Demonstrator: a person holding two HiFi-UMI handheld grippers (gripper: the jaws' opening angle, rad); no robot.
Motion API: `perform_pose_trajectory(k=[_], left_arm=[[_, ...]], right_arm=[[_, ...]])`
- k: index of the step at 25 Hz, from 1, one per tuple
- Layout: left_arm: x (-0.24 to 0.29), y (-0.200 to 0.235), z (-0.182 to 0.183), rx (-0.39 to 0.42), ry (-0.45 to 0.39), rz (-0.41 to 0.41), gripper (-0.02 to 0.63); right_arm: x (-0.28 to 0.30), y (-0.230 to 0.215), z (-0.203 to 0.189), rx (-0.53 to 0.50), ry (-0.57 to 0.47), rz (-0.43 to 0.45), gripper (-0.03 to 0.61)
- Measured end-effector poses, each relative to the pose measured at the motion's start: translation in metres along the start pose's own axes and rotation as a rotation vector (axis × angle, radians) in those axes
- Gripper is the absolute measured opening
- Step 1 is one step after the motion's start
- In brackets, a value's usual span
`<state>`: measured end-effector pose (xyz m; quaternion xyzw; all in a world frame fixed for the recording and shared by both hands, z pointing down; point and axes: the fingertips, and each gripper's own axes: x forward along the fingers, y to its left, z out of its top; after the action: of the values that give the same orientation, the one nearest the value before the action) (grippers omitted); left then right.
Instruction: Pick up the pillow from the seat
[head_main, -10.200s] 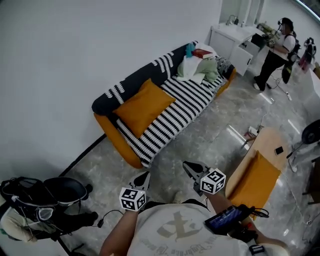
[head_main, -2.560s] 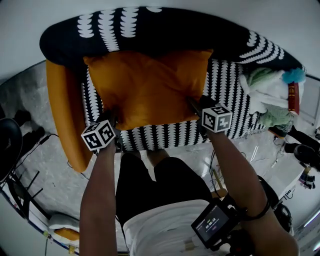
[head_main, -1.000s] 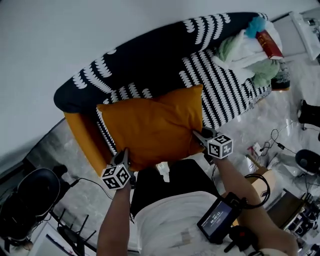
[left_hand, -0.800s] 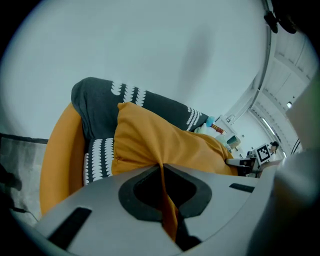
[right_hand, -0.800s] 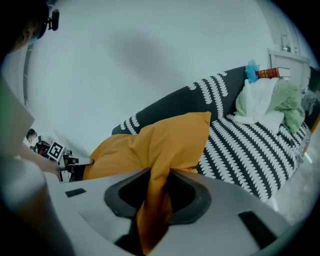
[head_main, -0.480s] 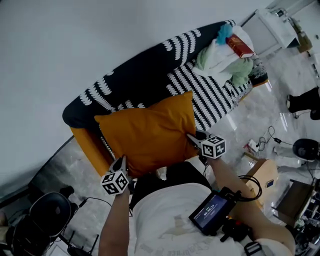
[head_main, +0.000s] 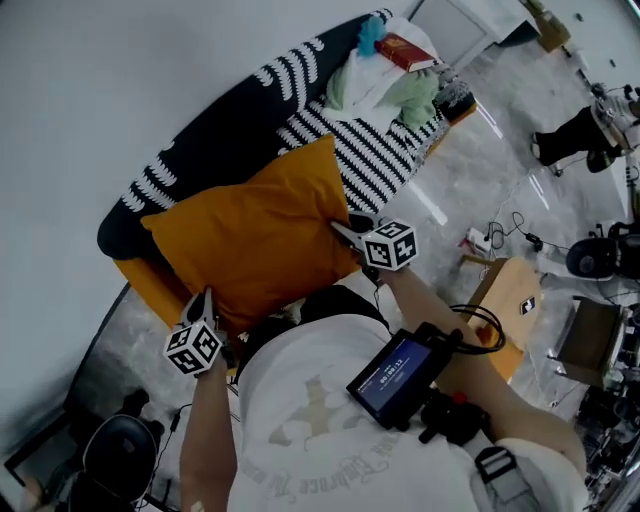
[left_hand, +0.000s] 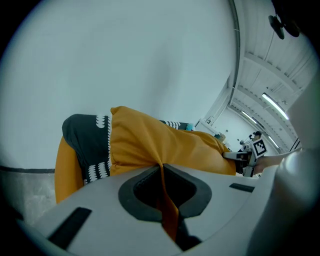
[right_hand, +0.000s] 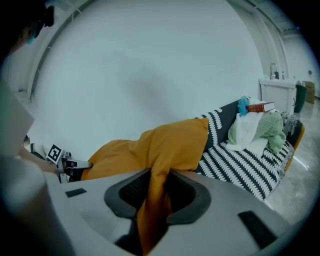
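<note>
The orange pillow (head_main: 250, 235) is held over the left end of the sofa (head_main: 375, 160) seat, seemingly clear of it, with one fold of its cover clamped in the left gripper (head_main: 206, 298) and one in the right gripper (head_main: 342, 232). As only thin fabric is caught, a fold may be pulled out by the weight, and the pillow dropped.

I count one pillow (head_main: 250, 240), one sofa (head_main: 230, 120), one book (head_main: 405, 50) and one heap of clothes (head_main: 385, 92). I carry two grippers: one left gripper (head_main: 206, 297) and one right gripper (head_main: 337, 229). I see one screen (head_main: 392, 372) and one other person (head_main: 575, 135).
</note>
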<state>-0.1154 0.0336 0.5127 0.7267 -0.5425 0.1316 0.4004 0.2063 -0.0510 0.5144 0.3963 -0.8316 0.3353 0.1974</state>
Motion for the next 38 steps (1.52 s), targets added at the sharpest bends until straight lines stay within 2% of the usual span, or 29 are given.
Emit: perform_pose_trajectory(k=[3,8,16,24,29,38], left_arm=[[0.003,-0.012,0.01,0.037,-0.023,-0.029,0.017],[-0.022,-0.039,0.028,0.12,-0.052,-0.051,0.017],[-0.044,-0.084,0.073,0.248,-0.154,-0.127,0.017],[-0.057,-0.12,0.105,0.347,-0.244,-0.199,0.018],[-0.071,-0.133,0.106,0.391,-0.257,-0.23,0.018],[-0.064,-0.135,0.102,0.408,-0.227,-0.253,0.018]], right_arm=[[-0.015,-0.002,0.012,-0.018,-0.051,-0.017,0.11],[-0.057,0.015,0.032,-0.043,-0.129,-0.05,0.11],[-0.12,0.029,0.071,-0.094,-0.302,-0.098,0.114],[-0.176,0.04,0.096,-0.161,-0.472,-0.199,0.114],[-0.197,0.048,0.088,-0.144,-0.51,-0.212,0.117],[-0.196,0.041,0.08,-0.117,-0.494,-0.247,0.118]])
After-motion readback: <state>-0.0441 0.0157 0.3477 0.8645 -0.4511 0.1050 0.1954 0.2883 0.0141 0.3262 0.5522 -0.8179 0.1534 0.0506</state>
